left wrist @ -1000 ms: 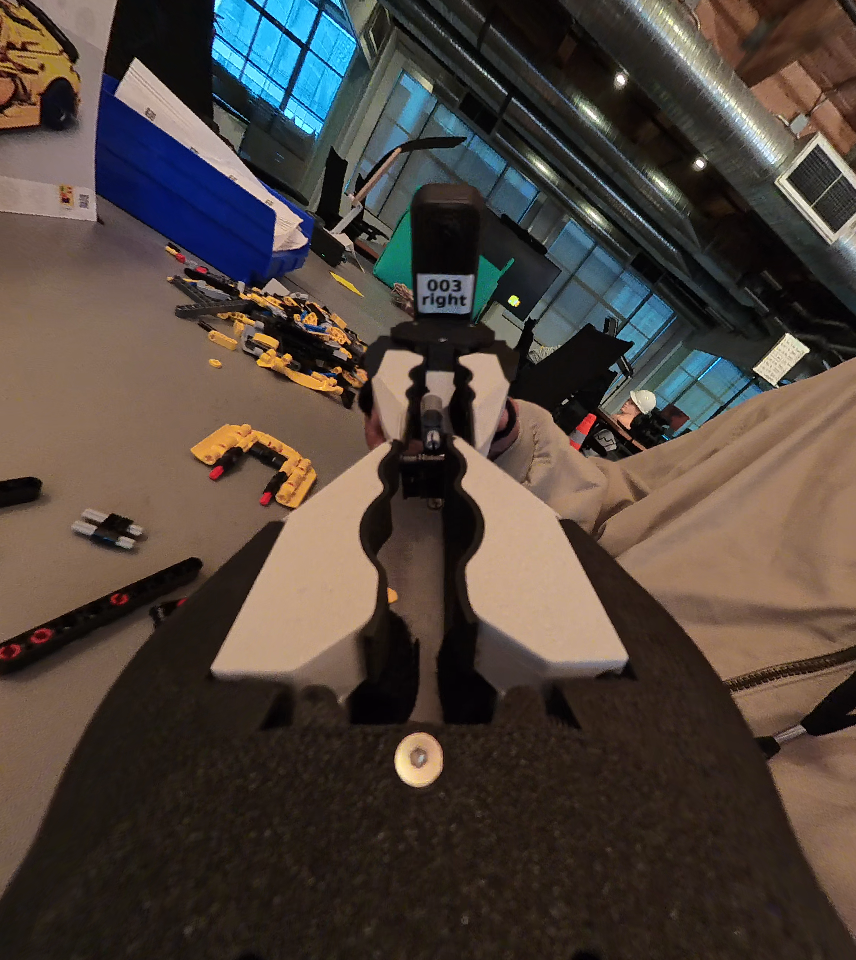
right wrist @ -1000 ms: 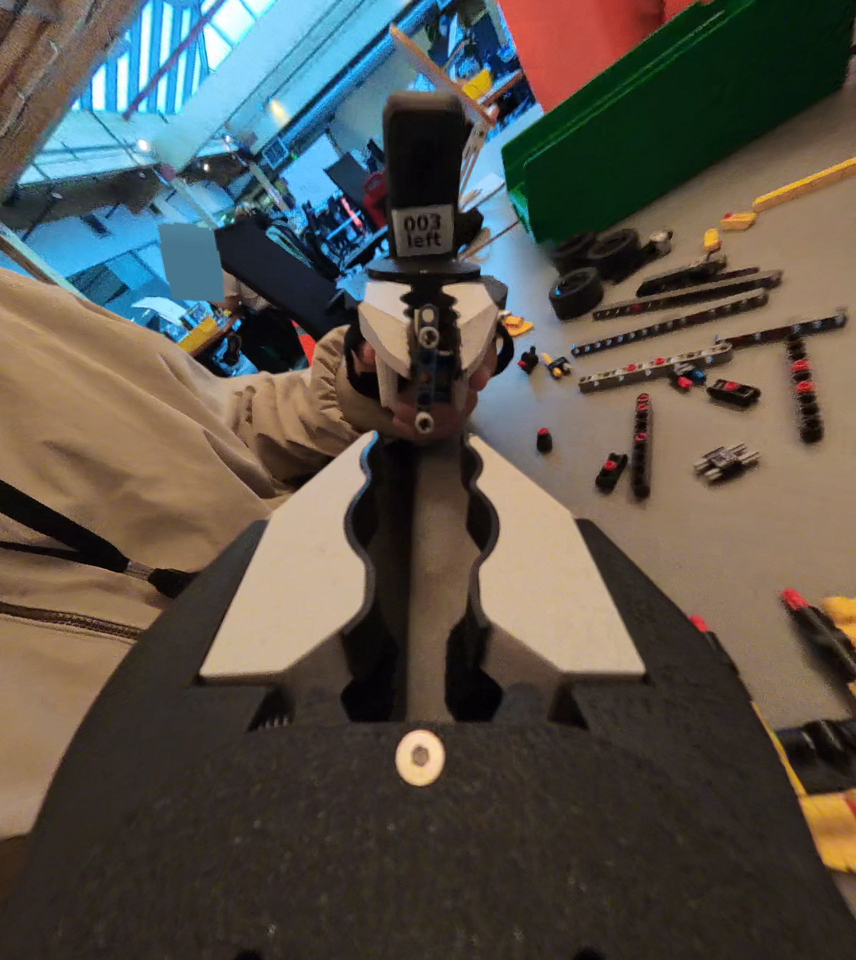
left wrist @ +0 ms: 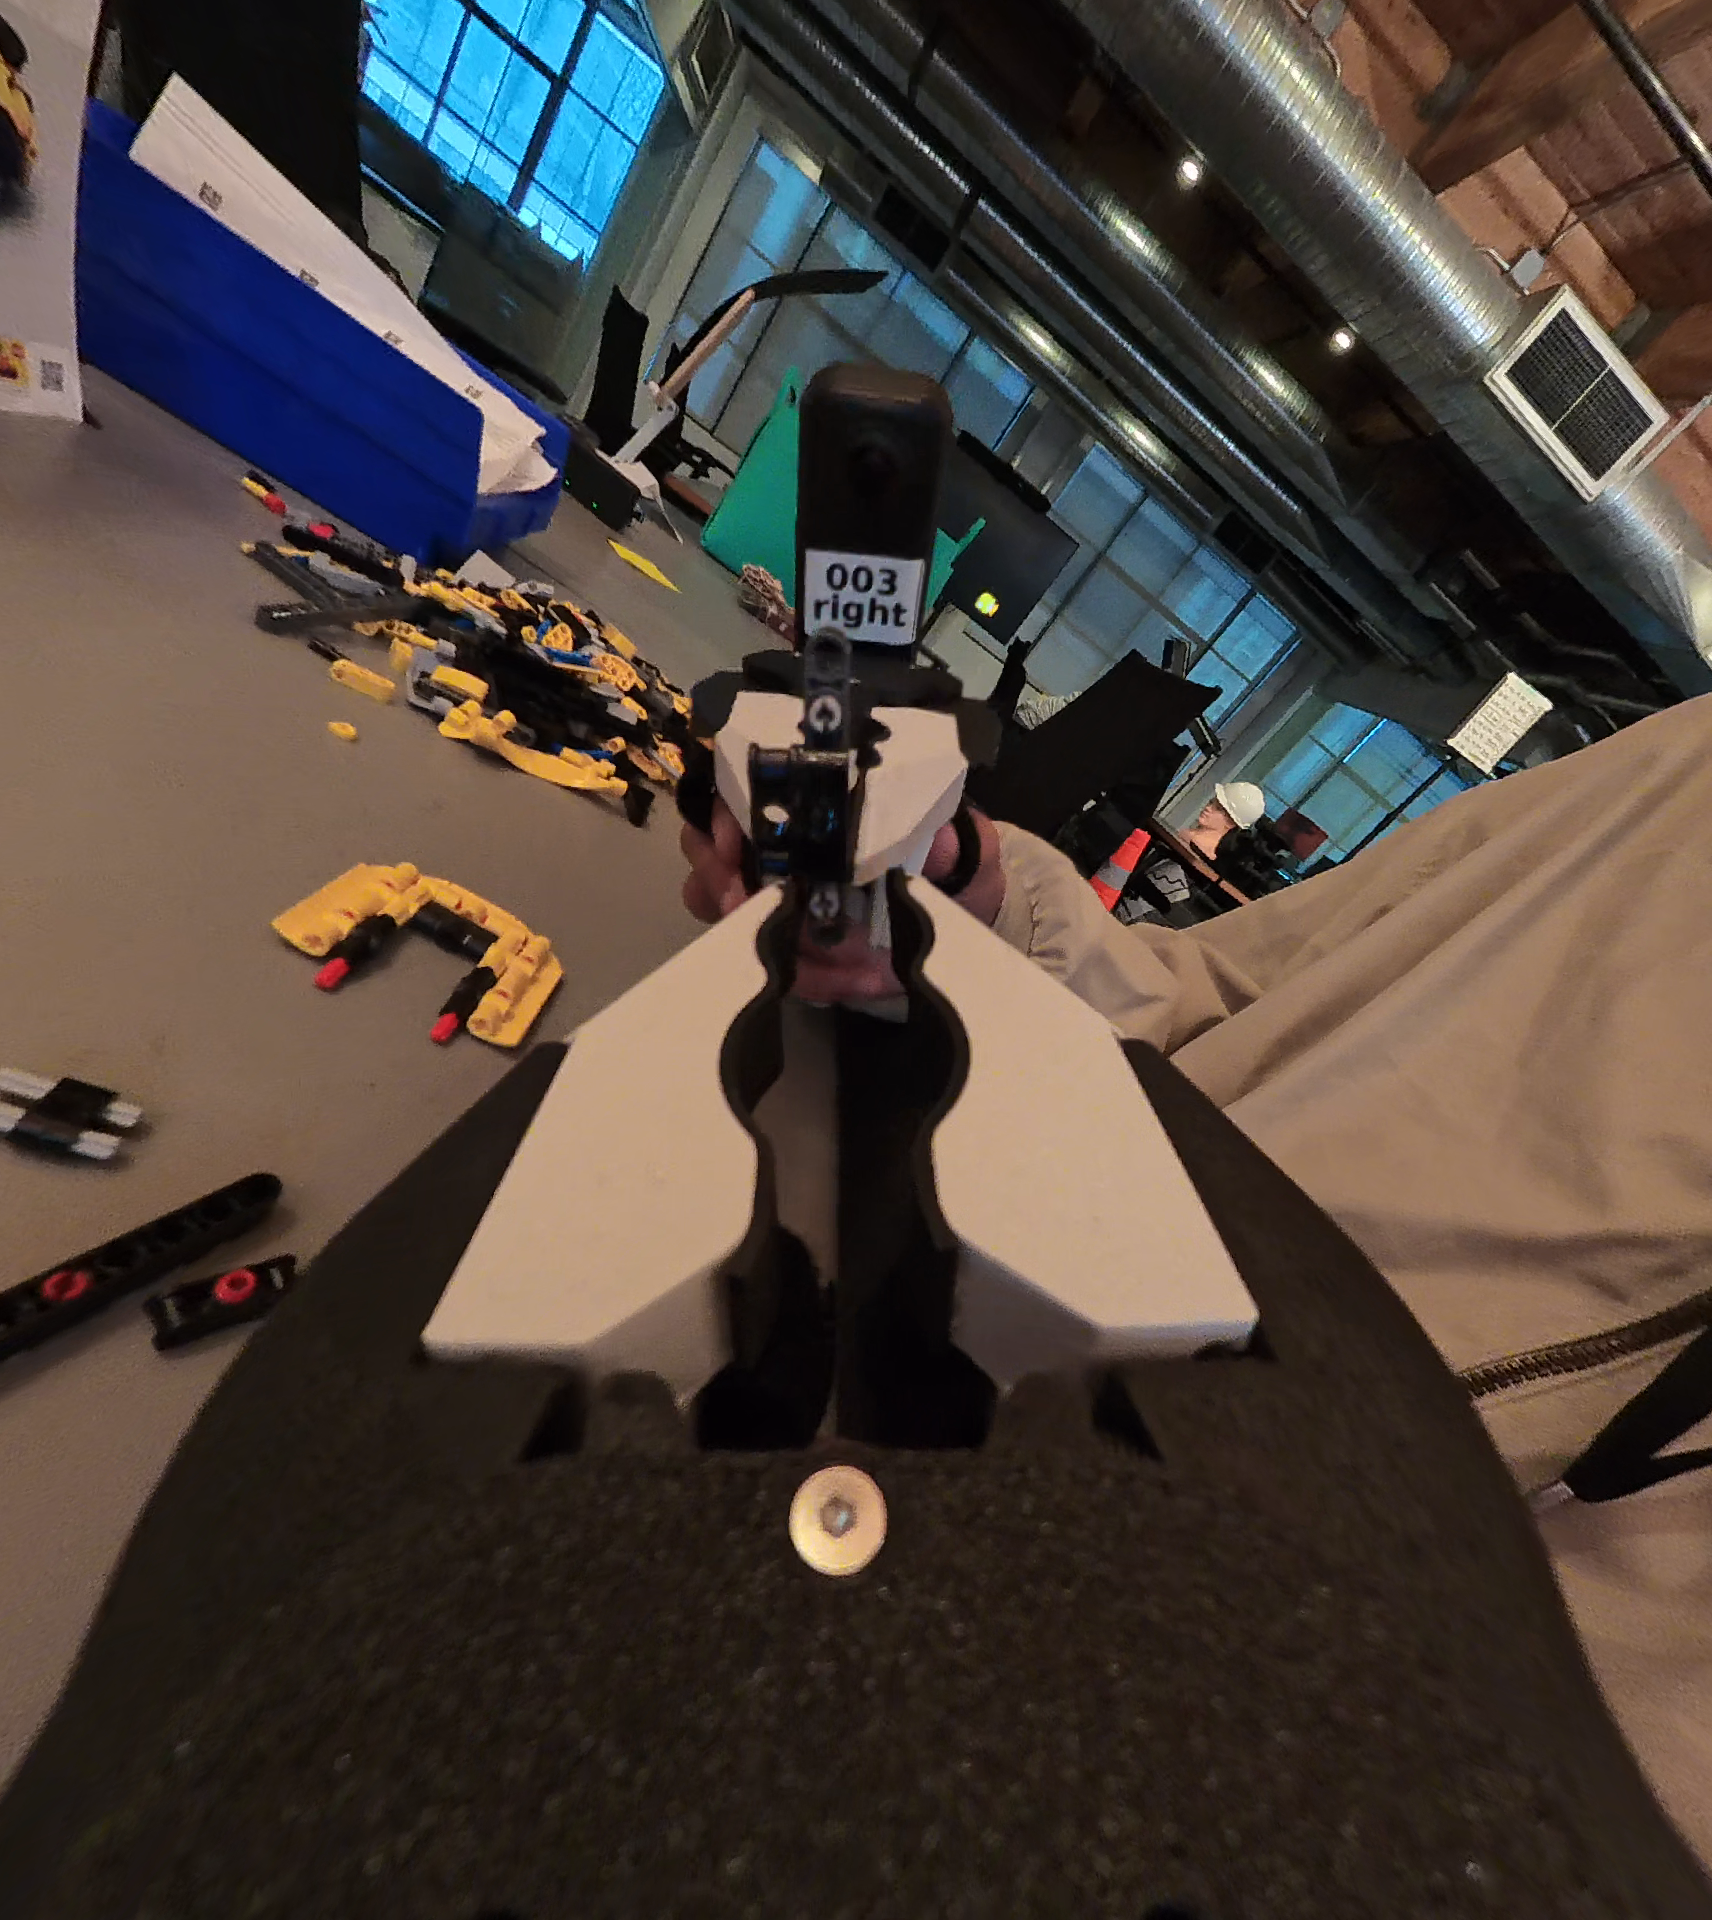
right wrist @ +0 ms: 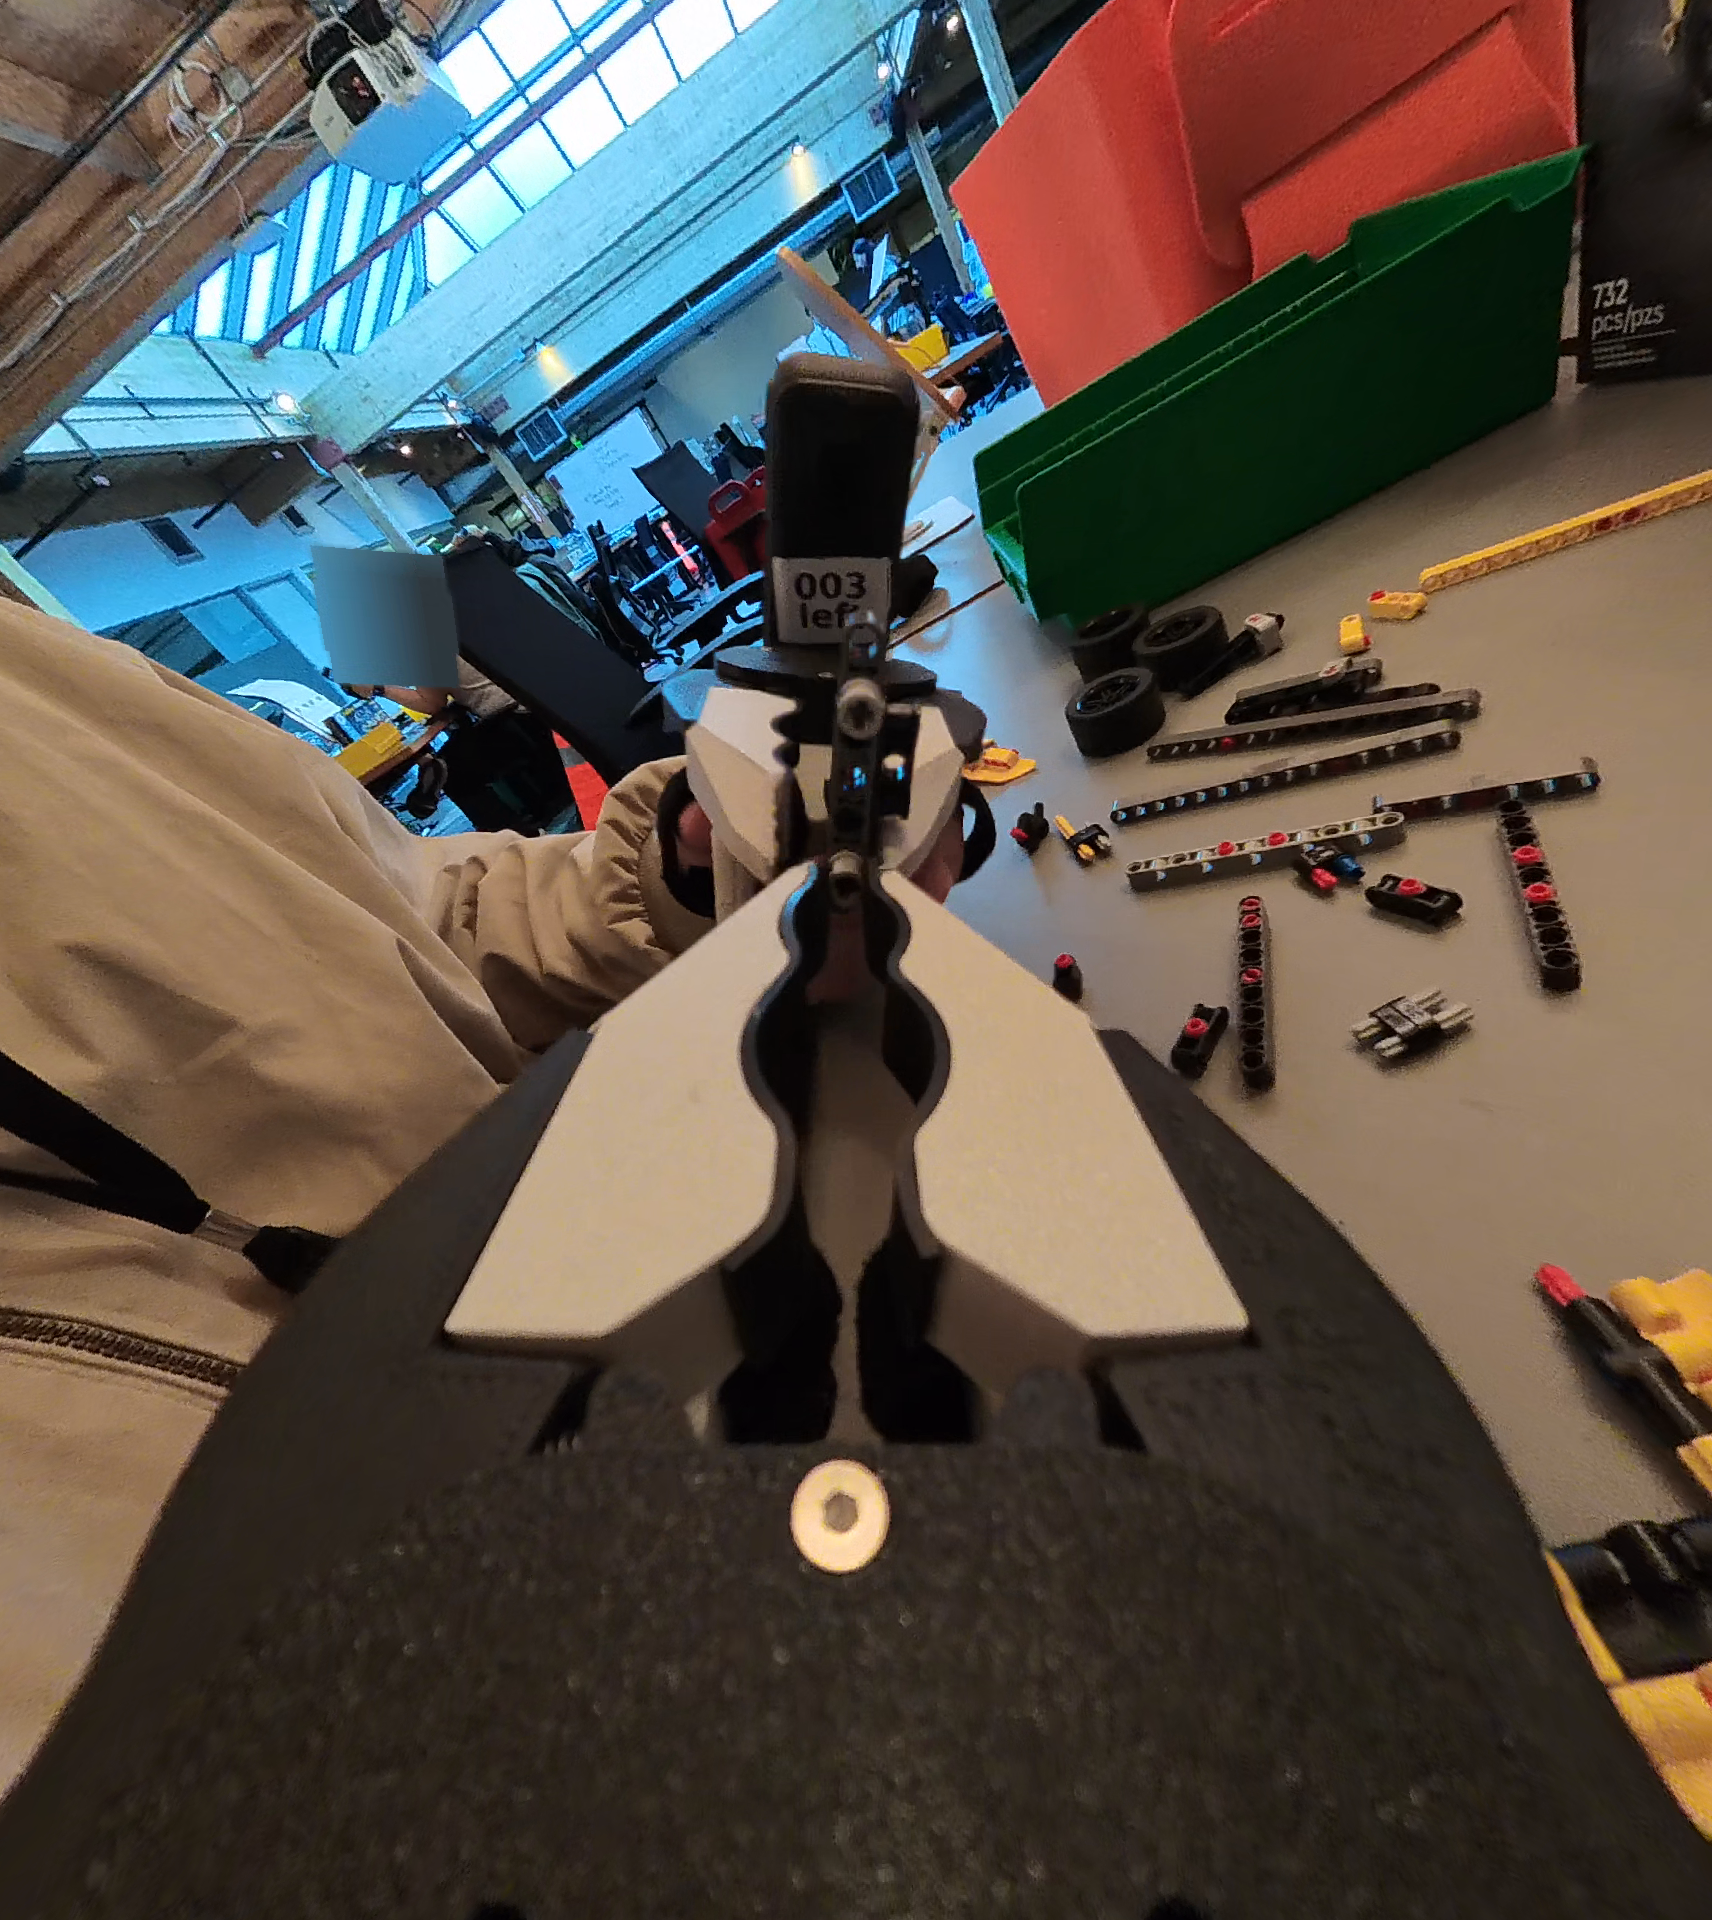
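Item, grey table (left wrist: 104, 727), listed left to right.

- Near left: recorded a long black beam (left wrist: 83, 1278) with red pins, lying flat.
- Farther in: noted a yellow U-shaped subassembly (left wrist: 421, 940). Beyond it, logged a loose pile of yellow and black parts (left wrist: 519, 675) before a blue bin (left wrist: 280, 374).
- Centre: found the left gripper (left wrist: 831, 920) and right gripper (right wrist: 841, 899) nose to nose, tips almost touching. Jaws narrow on both, and each seemingly clamped on the one black beam assembly (left wrist: 802, 800). Held clear of the table, dead ahead of both and equally near each. Long axis upright, crosswise to the fingers.
- Right: entered a beige jacket sleeve (left wrist: 1454, 987).
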`<action>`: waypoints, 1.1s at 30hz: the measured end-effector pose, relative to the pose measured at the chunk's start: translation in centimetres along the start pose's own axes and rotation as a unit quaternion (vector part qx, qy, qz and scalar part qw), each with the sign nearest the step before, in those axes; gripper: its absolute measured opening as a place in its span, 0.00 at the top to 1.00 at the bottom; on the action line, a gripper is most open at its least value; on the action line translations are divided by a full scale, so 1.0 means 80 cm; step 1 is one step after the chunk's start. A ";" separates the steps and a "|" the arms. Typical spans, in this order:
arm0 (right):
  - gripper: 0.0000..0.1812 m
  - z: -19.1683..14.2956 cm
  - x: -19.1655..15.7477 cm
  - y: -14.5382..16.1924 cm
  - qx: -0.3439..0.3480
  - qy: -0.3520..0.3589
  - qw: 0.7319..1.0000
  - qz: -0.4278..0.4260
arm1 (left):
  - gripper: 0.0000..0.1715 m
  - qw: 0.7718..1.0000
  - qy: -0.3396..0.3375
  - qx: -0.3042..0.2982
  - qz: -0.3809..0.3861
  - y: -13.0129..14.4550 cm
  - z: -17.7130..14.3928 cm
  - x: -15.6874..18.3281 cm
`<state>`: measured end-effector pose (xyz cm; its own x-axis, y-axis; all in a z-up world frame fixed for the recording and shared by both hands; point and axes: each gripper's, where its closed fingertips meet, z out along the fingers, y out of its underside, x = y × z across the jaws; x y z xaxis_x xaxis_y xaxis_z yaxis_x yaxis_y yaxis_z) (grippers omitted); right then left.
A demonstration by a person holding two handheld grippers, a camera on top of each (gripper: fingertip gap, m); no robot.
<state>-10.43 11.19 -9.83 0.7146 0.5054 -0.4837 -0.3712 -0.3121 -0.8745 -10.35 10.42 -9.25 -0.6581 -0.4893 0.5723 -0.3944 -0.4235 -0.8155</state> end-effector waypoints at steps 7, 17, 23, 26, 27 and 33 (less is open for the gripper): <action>0.97 0.002 -0.005 -0.007 0.032 -0.024 0.999 0.031 | 0.96 1.000 -0.011 0.017 0.016 -0.005 0.000 0.001; 0.97 -0.095 0.041 -0.054 0.152 0.001 0.981 0.117 | 0.96 0.977 -0.044 0.207 -0.016 -0.073 -0.081 -0.023; 0.97 -0.330 0.161 -0.018 -0.093 0.475 0.875 -0.010 | 0.96 0.993 -0.064 0.093 -0.019 -0.033 -0.047 -0.037; 0.97 -0.393 0.182 0.021 -0.182 0.556 0.811 0.000 | 0.96 0.997 -0.038 0.066 -0.028 -0.025 -0.019 -0.026; 0.96 -0.403 0.188 0.029 -0.194 0.569 0.799 -0.005 | 0.96 0.997 -0.037 0.054 -0.035 -0.020 -0.013 -0.027; 0.86 -0.270 0.142 -0.045 -0.045 0.438 0.892 -0.097 | 0.96 0.998 -0.035 0.033 -0.037 -0.007 -0.008 -0.021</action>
<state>11.85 0.69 -11.43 0.9640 -0.2549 -0.0757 -0.1696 -0.3701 -0.9134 -9.42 11.92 -9.81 -0.5819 -0.5052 0.6373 -0.3957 -0.5088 -0.7646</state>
